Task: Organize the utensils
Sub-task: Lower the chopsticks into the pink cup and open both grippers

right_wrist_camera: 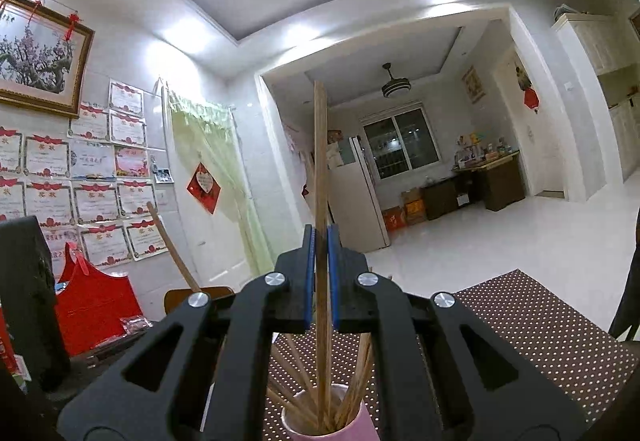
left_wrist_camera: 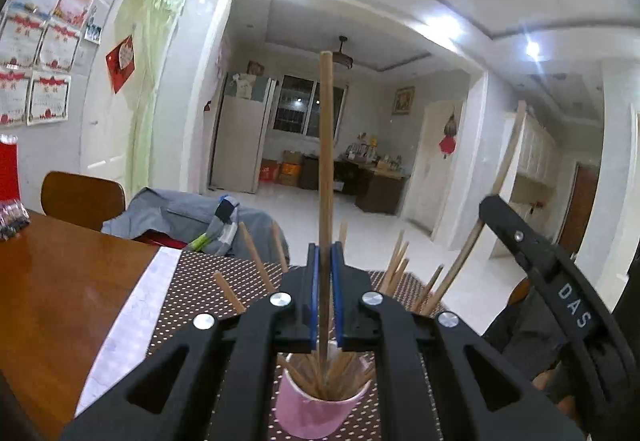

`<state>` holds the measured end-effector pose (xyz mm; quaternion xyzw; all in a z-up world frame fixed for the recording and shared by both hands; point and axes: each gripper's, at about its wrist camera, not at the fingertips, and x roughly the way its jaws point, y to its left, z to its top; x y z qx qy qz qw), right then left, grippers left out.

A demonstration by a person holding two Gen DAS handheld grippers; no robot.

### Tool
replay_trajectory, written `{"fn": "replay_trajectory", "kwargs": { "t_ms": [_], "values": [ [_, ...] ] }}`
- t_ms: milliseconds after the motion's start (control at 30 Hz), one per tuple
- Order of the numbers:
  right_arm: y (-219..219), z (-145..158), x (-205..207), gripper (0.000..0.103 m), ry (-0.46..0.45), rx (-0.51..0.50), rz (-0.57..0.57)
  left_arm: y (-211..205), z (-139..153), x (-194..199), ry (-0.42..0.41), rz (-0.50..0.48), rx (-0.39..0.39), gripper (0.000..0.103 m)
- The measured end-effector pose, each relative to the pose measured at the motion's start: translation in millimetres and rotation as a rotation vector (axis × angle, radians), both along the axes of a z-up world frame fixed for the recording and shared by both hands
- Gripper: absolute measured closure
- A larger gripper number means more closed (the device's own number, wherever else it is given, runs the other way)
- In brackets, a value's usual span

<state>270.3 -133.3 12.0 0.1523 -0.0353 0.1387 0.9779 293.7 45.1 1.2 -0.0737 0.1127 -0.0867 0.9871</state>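
Step in hand: dropping chopsticks into the pink cup. Your left gripper (left_wrist_camera: 325,253) is pinched narrow on one chopstick (left_wrist_camera: 326,161), held upright, its lower end dipping among the sticks already in the pink cup (left_wrist_camera: 316,413) at 6 o'clock of the left wrist view. Your right gripper (right_wrist_camera: 320,237) is likewise clamped on a second chopstick (right_wrist_camera: 320,169), also near vertical, w/ its tip down inside the cup (right_wrist_camera: 360,423), again at 6 o'clock. In the left view the right gripper body (left_wrist_camera: 560,281) sits at 3 o'clock, w/ its stick (left_wrist_camera: 508,161) leaning out at approx 2 o'clock.

The cup stands on the dotted brown mat (left_wrist_camera: 192,281), which lies on the wooden bench (left_wrist_camera: 60,281). More loose sticks (left_wrist_camera: 400,261) poke up beyond the grippers; can't tell what they rest in.

Next move, imo: both sticks look seated in the cup, so ease each gripper apart and let them fall in. Release one side at a time, then lift clear straight up so you don't snag the bundle or tip the light cup.
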Motion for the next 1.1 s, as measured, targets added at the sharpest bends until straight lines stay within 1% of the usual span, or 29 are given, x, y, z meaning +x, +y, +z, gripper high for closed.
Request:
{"fn": "replay_trajectory", "kwargs": {
  "t_ms": [67,167,233,333,367,400,433,567,700,767,867,967,1100],
  "values": [
    [2.3,-6.5,3.8,0.096,0.008,-0.003,0.008,-2.4,-5.5,3.2,0.006,0.003,0.018,0.096],
    [9.0,-11.0,9.6,0.096,0.028,-0.032,0.017,-2.9,-11.8,9.9,0.046,-0.019,0.013,0.096],
    [10.2,-12.4,11.0,0.096,0.035,-0.052,0.014,-5.0,-12.5,9.4,0.046,-0.019,0.028,0.096],
    [7.3,-13.7,13.6,0.096,0.060,-0.041,0.024,-7.1,-11.2,7.2,0.044,-0.012,0.047,0.095],
    [7.0,-13.9,14.0,0.096,0.065,-0.038,0.025,-6.6,-11.0,8.0,0.048,-0.011,0.046,0.088],
    [7.2,-13.8,14.8,0.096,0.072,-0.040,0.026,-5.2,-10.8,8.5,0.055,-0.008,0.043,0.074],
    [7.1,-14.1,14.4,0.096,0.075,-0.042,0.028,-3.3,-10.6,8.7,0.059,-0.006,0.035,0.071],
    [10.0,-14.2,16.6,0.096,0.091,-0.051,0.031,5.8,-4.9,6.1,0.062,0.012,0.019,0.070],
    [12.4,-15.5,18.8,0.096,0.099,-0.057,0.027,13.0,-0.5,3.8,0.061,0.030,0.003,0.066],
    [13.6,-16.1,19.0,0.096,0.107,-0.060,0.030,14.1,-0.3,4.7,0.068,0.031,-0.001,0.066],
    [15.3,-16.2,17.7,0.096,0.106,-0.067,0.024,12.0,-0.5,5.6,0.065,0.042,0.022,0.066],
    [16.4,-14.7,15.7,0.096,0.102,-0.075,0.019,9.0,-0.4,4.1,0.052,0.070,0.060,0.066],
    [17.8,-13.5,16.7,0.096,0.107,-0.081,0.016,7.8,-0.4,4.2,0.049,0.090,0.083,0.063]
  ]
}}
